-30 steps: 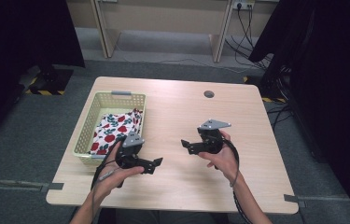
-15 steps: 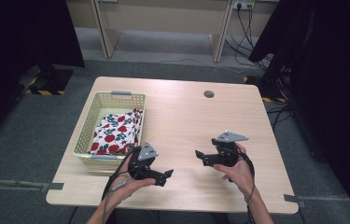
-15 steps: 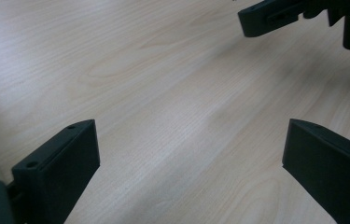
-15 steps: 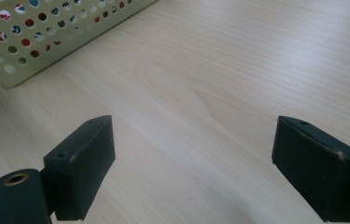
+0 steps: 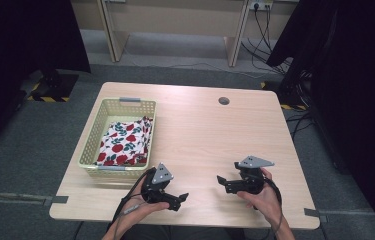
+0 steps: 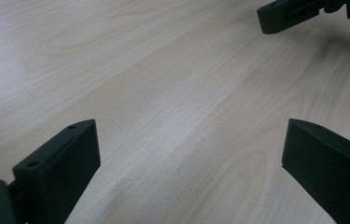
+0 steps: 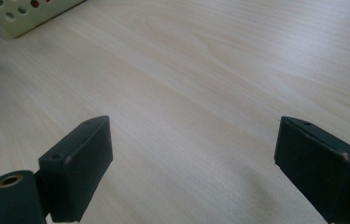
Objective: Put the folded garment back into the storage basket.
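Pale wood-grain table point(image 5: 195, 125), perforated plastic basket point(image 5: 91, 145), floral cloth point(image 5: 125, 142), both grippers' blocky black jaws wide, empty.

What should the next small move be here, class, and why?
Probably reach the left gripper to the cloth in the basket. Both it and the right gripper are open and empty above bare table, and the left is nearer the basket.

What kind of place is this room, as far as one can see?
Probably a lab or recording workspace: a plain wooden table on grey carpet, cables running to a wall socket, and black curtains at both sides.
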### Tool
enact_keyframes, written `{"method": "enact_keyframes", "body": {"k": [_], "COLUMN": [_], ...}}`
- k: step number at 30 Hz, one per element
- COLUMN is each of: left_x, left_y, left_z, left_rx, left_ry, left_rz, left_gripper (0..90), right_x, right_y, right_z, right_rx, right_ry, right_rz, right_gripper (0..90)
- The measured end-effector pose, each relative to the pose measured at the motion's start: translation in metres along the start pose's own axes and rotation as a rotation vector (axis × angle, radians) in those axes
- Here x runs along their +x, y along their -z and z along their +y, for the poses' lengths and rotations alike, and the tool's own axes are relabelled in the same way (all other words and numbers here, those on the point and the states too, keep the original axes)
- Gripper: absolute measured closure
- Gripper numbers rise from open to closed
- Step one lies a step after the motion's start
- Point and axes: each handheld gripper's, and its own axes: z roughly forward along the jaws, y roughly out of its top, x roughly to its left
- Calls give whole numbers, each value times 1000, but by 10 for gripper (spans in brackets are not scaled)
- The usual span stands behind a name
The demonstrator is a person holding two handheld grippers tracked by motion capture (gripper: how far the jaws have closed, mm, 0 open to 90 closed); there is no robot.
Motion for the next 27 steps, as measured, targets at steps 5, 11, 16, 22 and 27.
{"method": "enact_keyframes", "body": {"k": [5, 11, 16, 22, 27], "left_x": [3, 2, 4, 6, 8], "left_y": [-4, -5, -6, -2, 5], "left_z": [-7, -16, -23, -30, -36], "left_rx": [21, 41, 61, 64, 69], "left_ry": [5, 15, 15, 19, 11], "left_rz": [3, -11, -6, 12, 29], "left_gripper": [38, 38, 38, 35, 34], "right_x": [3, 5, 4, 3, 4], "right_y": [0, 4, 8, 17, 23], "right_z": [-9, -15, -21, -31, -36], "right_rx": [14, 29, 37, 37, 39], "right_ry": [6, 9, 6, -5, -5], "right_rz": [7, 4, -6, -9, -20], "right_gripper": [116, 80, 74, 68, 68]}}
